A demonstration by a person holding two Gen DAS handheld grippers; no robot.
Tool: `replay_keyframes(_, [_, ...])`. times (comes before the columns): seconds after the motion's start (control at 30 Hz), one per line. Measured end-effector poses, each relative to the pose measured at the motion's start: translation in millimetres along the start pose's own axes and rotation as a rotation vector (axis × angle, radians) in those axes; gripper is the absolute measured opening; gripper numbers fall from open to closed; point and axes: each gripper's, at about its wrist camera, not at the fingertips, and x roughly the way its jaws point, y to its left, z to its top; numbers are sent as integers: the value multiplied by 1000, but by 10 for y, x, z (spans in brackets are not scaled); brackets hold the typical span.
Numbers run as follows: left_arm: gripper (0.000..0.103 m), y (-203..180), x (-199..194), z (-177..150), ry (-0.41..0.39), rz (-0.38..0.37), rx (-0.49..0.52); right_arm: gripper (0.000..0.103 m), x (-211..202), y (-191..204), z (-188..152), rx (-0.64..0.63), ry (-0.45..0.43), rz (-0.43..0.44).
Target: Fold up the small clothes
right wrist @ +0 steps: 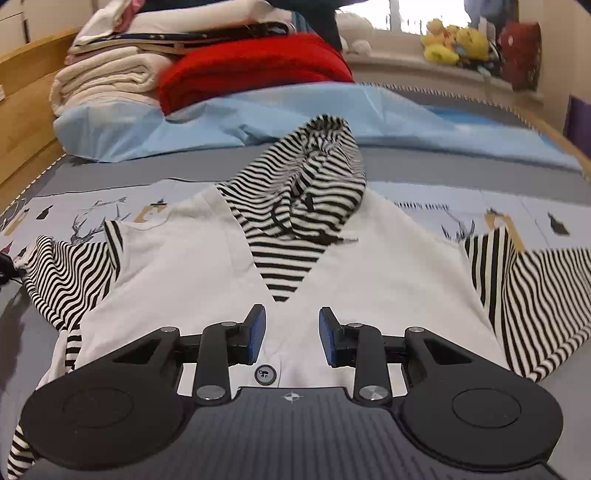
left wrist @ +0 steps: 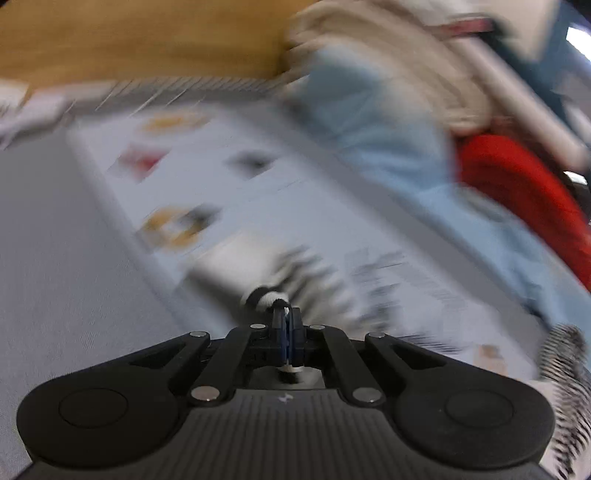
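Only the right wrist view shows the whole garment: one white top with a striped hood and two striped sleeves, spread flat on the bed. The right claw hovers half-open above its front, gripping nothing. The blurred left view shows the left claw pinched tight on striped fabric.

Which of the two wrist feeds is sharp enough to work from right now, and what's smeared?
Left wrist view: heavy motion blur, bedspread prints and the red blanket streaked; only the left gripper, shut on a bit of striped fabric, is crisp. Right wrist view: sharp, evenly lit, the hooded top and right gripper clear; fisheye bends the edges, the window is blown out.
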Motion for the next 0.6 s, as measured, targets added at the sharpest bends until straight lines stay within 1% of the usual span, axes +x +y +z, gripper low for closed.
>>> replay_keyframes(0.07, [0,-478,-319,-10,-40,-125,74,33,35,-63,11,33,19,0])
replay_keyframes(0.13, [0,-1027,-660,-159,-39,-273,166,32,34,-123,-6,66,32,-4])
replay_keyframes(0.17, [0,-1311,-835,-296,-26,-349,222,31,27,-153,-13,79,34,-8])
replay_keyframes(0.2, [0,-1595,-1011,-477,-6,-427,285,31,16,-186,-17,89,34,-13])
replay_keyframes(0.27, [1,-2079,-1306,-897,53,-555,400,30,-26,-262,-25,106,27,-25])
replay_keyframes(0.3, [2,-2289,-1451,-1142,101,-617,459,30,-44,-308,-19,115,24,-35])
replay_keyframes(0.33, [3,-2456,-1568,-1366,159,-662,509,30,-60,-353,-12,127,23,-44])
replay_keyframes(0.37, [4,-2576,-1660,-1536,208,-691,540,30,-78,-420,-7,147,25,-51])
replay_keyframes(0.4, [9,-2672,-1754,-1672,251,-719,563,30,-92,-479,-4,168,28,-55])
replay_keyframes(0.43, [13,-2724,-1837,-1734,271,-738,571,30,-103,-550,0,194,32,-61])
replay_keyframes(0.47, [21,-2747,-1911,-1746,272,-746,567,30,-111,-634,5,230,38,-67])
replay_keyframes(0.5, [27,-2730,-1957,-1689,261,-732,545,30,-110,-696,9,258,44,-72])
replay_keyframes(0.57, [28,-2668,-1938,-1503,253,-669,470,30,-116,-841,10,333,57,-73])
replay_keyframes(0.6, [28,-2600,-1885,-1388,253,-621,421,30,-116,-891,10,364,61,-67])
